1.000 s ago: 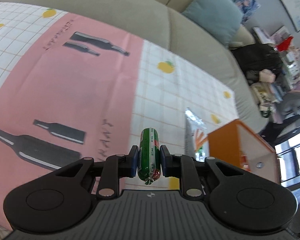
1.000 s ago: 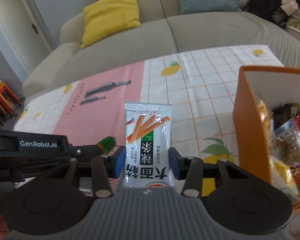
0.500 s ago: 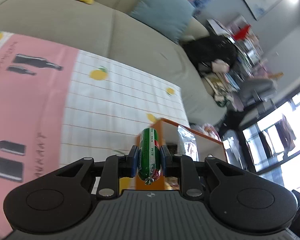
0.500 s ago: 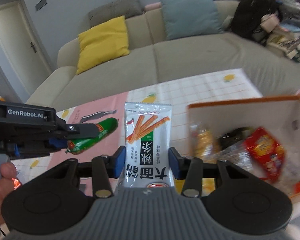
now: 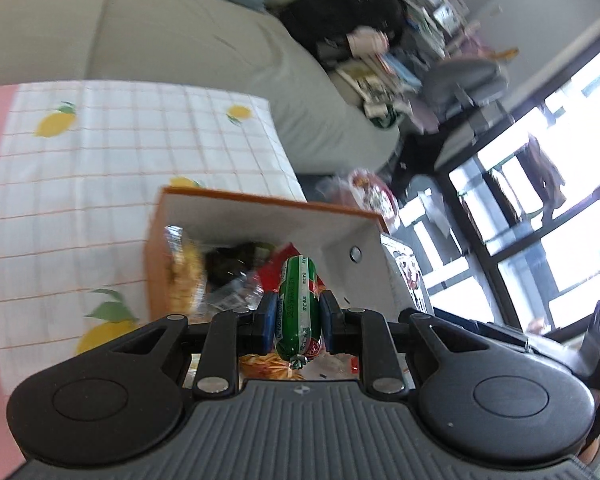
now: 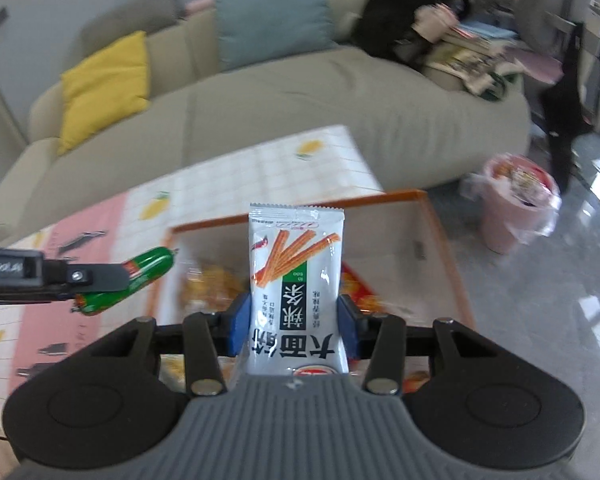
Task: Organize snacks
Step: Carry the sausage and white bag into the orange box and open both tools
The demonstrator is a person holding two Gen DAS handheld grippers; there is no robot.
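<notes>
Left tool (image 5: 296,322) over the snack box

Its blue pads pinch a green sausage (image 5: 298,304) above the orange box (image 5: 260,216), which holds mixed snack packs and sits on the bench's (image 5: 100,160) lemon-print cloth.

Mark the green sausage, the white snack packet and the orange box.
green sausage (image 5: 298,304), left wrist view, middle of its wrapper.
white snack packet (image 6: 296,280), right wrist view, printed front.
orange box (image 5: 260,216), left wrist view, far inner wall.

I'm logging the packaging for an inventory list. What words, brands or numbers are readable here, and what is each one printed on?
"大面筋": large black characters, upside down, on the white snack packet in the right hand-held gripper.
"辣条": white characters on that packet's green panel.
Smaller print on the packet: too small to read.
Print on the green sausage in the left hand-held gripper: blurred.
White lettering on the left hand-held gripper's side: cut off, unreadable.
</notes>
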